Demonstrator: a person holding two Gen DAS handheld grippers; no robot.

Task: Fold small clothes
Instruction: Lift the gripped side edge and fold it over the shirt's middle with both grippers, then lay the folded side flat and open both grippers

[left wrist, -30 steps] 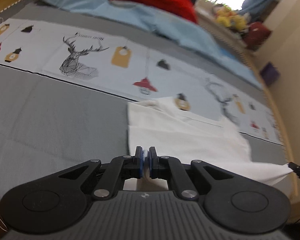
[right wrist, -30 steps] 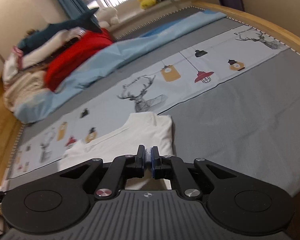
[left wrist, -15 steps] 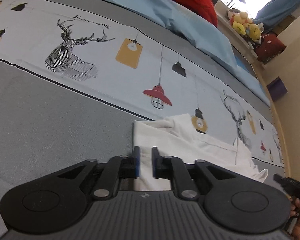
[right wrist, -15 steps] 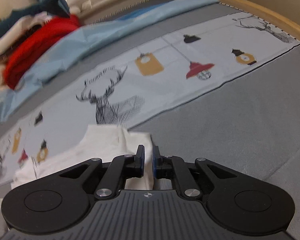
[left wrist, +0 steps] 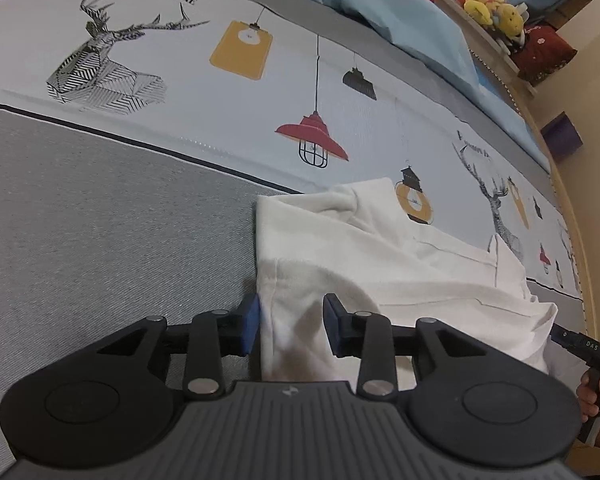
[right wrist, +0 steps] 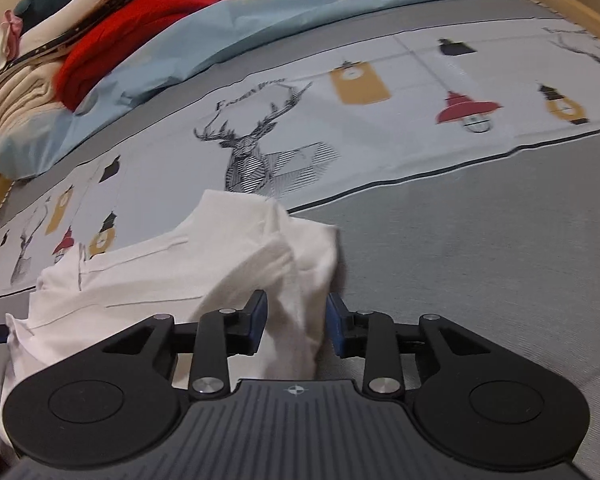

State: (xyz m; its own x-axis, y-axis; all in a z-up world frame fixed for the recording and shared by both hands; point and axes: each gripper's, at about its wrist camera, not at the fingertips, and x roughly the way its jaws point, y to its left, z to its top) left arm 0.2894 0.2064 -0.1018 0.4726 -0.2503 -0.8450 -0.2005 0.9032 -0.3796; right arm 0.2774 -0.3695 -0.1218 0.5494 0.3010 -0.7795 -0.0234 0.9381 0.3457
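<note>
A white garment lies folded on the grey bed cover, its far edge over the printed band. My left gripper hovers low over the garment's left near corner. Its jaws are opening, the cloth lies loose between the blue pads, and neither presses on it. In the right wrist view the same garment is bunched at its right end. My right gripper straddles that fold, its jaws opening too, with the cloth slack between them. The right gripper's tip and a hand show at the far right.
A printed band of deer and hanging lamps crosses the bed. Beyond it lie a light blue blanket and a pile of red and cream clothes. Plush toys sit on a ledge, and a wooden frame edges the bed.
Both grippers came down towards the bed with the white garment pinched in their shut jaws. The jaws have since parted, and the cloth has settled on the cover.
</note>
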